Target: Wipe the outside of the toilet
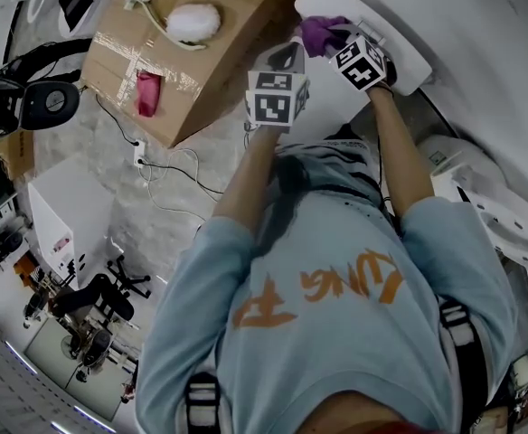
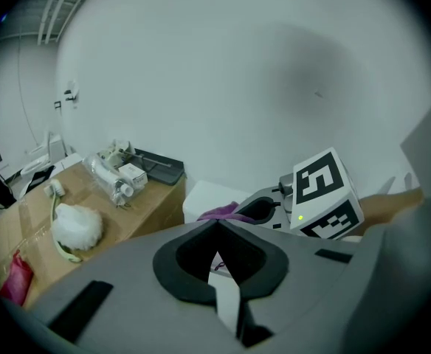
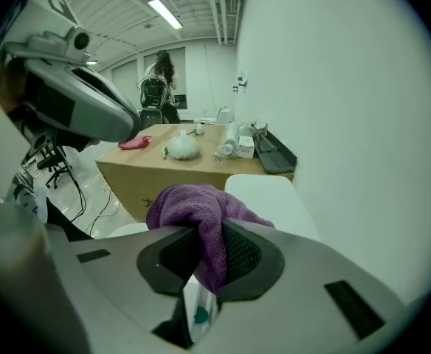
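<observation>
A person bends over a white toilet [image 1: 407,60], a gripper in each hand, both raised to its tank lid [image 3: 273,198]. The right gripper [image 3: 208,236] has its jaws clamped on a bunched purple cloth [image 3: 195,206], which bulges out above the fingertips and sits at the end of the lid; whether it presses on the surface cannot be told. Just beside it, the left gripper [image 2: 217,226] has its jaws closed tip to tip with nothing between them. A cardboard box [image 1: 212,69] stands next to the toilet, a white fluffy brush [image 1: 193,22] and a pink rag [image 1: 146,92] lying on top.
</observation>
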